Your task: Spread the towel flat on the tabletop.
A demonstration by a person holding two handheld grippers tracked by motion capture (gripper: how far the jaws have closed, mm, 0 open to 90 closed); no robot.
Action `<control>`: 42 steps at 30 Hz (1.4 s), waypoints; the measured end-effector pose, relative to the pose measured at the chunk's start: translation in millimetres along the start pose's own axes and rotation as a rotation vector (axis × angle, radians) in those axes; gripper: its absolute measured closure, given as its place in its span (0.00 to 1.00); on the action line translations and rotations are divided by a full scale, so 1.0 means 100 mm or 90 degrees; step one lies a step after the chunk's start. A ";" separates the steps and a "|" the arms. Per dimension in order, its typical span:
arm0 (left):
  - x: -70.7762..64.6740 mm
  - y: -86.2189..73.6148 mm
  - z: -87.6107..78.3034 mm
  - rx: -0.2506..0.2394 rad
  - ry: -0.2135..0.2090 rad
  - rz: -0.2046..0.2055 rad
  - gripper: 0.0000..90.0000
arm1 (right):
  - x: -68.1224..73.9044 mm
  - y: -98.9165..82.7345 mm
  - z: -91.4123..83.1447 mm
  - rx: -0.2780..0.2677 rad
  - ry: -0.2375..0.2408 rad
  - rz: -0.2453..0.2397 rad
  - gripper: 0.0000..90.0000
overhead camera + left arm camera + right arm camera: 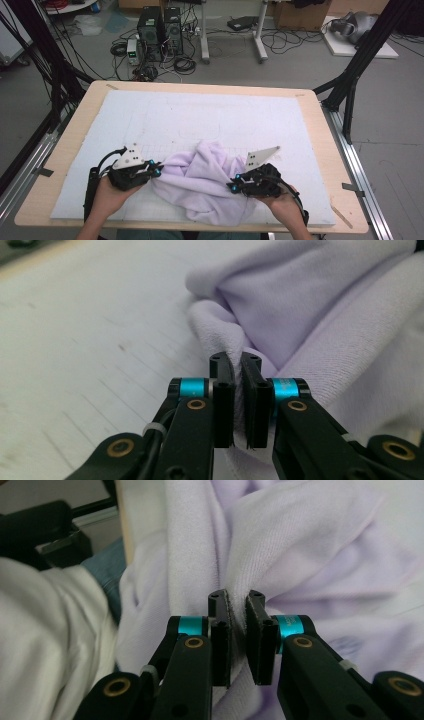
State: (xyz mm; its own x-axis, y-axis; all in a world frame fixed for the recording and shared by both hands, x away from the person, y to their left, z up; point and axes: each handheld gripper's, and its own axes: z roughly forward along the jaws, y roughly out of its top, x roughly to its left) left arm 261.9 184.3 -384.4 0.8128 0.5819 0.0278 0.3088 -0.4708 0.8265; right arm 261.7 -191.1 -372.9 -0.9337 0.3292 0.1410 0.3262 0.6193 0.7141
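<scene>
Black tongs of the left gripper [238,365], nearest the lens in the left gripper view, stand almost closed with a fold of the crumpled lilac fleece cloth [205,182] pinched between the pads. Right tongs [236,602] likewise narrow, clamped on a ridge of the same fabric. Cloth lies bunched at the near edge of the worktop [320,125], on the pale blue-white foam mat [165,115], roughly midway between the near corners, spilling slightly over the mat's near edge. Judged step: both grasps made, spreading not yet done. Next move likely calls for lifting and drawing the hands apart evenly, watching that neither pinch slips.
</scene>
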 end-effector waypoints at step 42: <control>0.46 0.27 -0.36 -0.157 0.159 -0.095 0.95 | -0.61 0.80 -0.13 -0.041 -0.118 -0.018 0.95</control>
State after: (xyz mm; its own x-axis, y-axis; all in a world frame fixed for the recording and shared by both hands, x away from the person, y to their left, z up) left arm 290.3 222.0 -340.7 0.6131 0.7899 0.0081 0.2617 -0.2128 0.9414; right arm 342.5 -170.4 -315.4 -0.8967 0.4425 -0.0041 0.2851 0.5847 0.7595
